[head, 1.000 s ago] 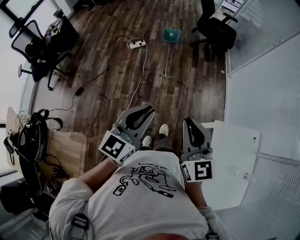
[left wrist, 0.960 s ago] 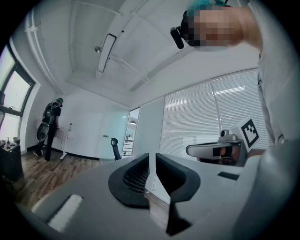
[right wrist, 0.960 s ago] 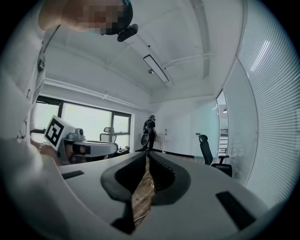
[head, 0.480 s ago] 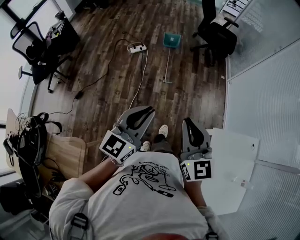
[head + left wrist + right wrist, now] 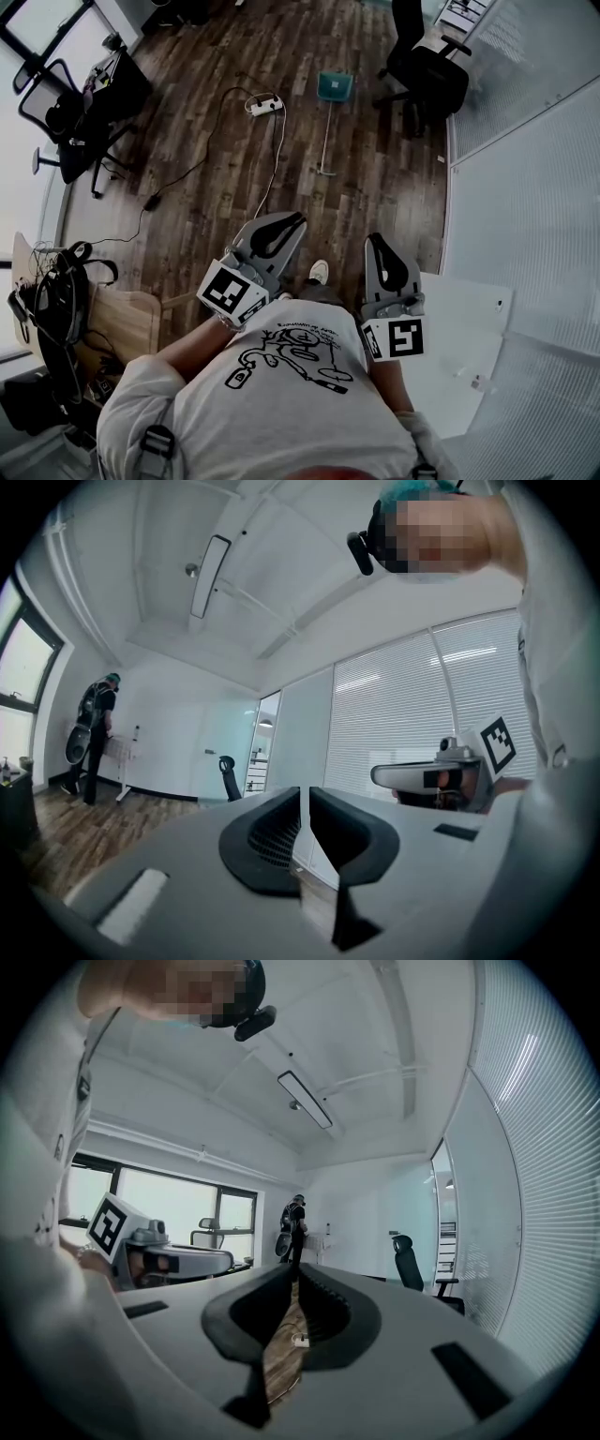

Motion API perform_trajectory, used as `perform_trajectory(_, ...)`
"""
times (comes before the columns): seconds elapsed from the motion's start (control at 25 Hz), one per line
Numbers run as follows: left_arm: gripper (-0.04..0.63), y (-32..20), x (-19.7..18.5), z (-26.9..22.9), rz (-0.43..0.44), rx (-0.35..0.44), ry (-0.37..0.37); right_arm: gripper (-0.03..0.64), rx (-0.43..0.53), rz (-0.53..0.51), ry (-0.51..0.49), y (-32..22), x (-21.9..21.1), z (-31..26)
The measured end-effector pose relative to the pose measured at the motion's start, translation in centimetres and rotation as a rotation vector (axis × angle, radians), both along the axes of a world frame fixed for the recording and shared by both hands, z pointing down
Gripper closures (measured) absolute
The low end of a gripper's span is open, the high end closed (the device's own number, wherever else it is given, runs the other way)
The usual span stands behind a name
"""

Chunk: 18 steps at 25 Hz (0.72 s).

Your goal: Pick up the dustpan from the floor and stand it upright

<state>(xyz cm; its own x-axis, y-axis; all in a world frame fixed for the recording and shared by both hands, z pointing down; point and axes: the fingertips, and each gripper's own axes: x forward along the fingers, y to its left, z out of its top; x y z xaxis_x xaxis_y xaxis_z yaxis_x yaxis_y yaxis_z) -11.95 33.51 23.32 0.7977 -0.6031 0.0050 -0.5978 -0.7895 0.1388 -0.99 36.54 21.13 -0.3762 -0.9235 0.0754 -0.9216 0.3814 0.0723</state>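
Lying seemingly flat, dustpan [image 5: 335, 86] well beyond left gripper [image 5: 296, 218], right gripper [image 5: 373, 240], both closed.

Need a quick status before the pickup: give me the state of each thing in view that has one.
dustpan: lying flat on the floor, long handle down, not held.
left tool: shut, empty.
right tool: shut, empty.
power strip: on the floor, white cable trailing from it.
office chair by the glass wall: upright, unoccupied.

floor [image 5: 366, 202]: dark wood planks | office chair [image 5: 427, 70]: black | blinds [image 5: 525, 187]: white
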Motion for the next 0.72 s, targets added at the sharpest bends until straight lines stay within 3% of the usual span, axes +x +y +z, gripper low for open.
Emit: perform_trajectory(0.72, 0.568, -8.1, 13.3, 0.3, 0.011, -0.014, -0.014, 0.597, -0.015, 0.031, -0.03, -8.0, 13.6, 0.6)
